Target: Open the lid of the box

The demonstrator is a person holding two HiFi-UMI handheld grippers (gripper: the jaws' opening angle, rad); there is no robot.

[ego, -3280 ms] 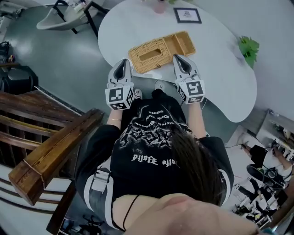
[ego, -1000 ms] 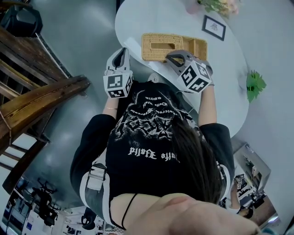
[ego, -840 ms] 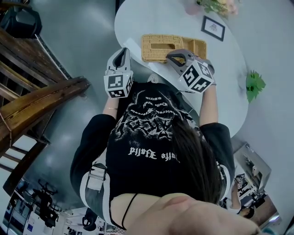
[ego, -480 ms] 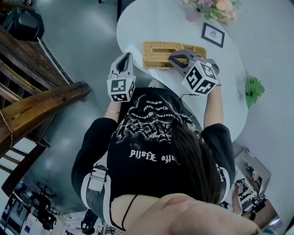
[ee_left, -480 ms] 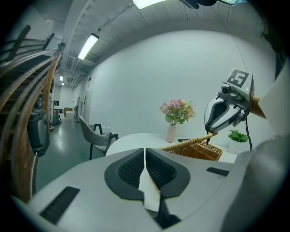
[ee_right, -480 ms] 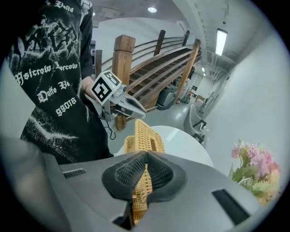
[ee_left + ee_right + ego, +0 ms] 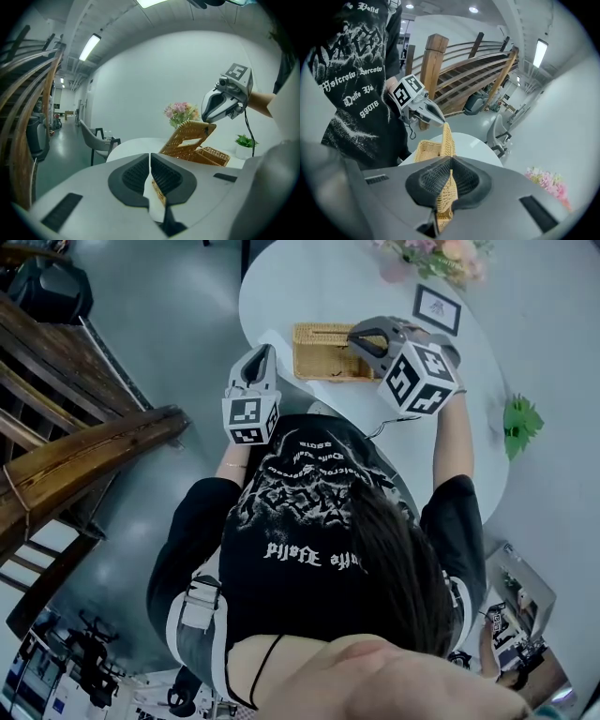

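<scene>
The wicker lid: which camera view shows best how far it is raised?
The left gripper view: it shows the lid side-on, tilted up off the box, its top edge in the right tool. The head view foreshortens it from above; the right gripper view sees it edge-on.

Black shirt (image 7: 351,84): white gothic lettering across the front, too ornate to read reliably. Cubes on left gripper (image 7: 263,352) and right gripper (image 7: 357,334): black-and-white square codes, no letters. Framed card (image 7: 437,307) near the table's (image 7: 309,287) far edge: print too small.
</scene>
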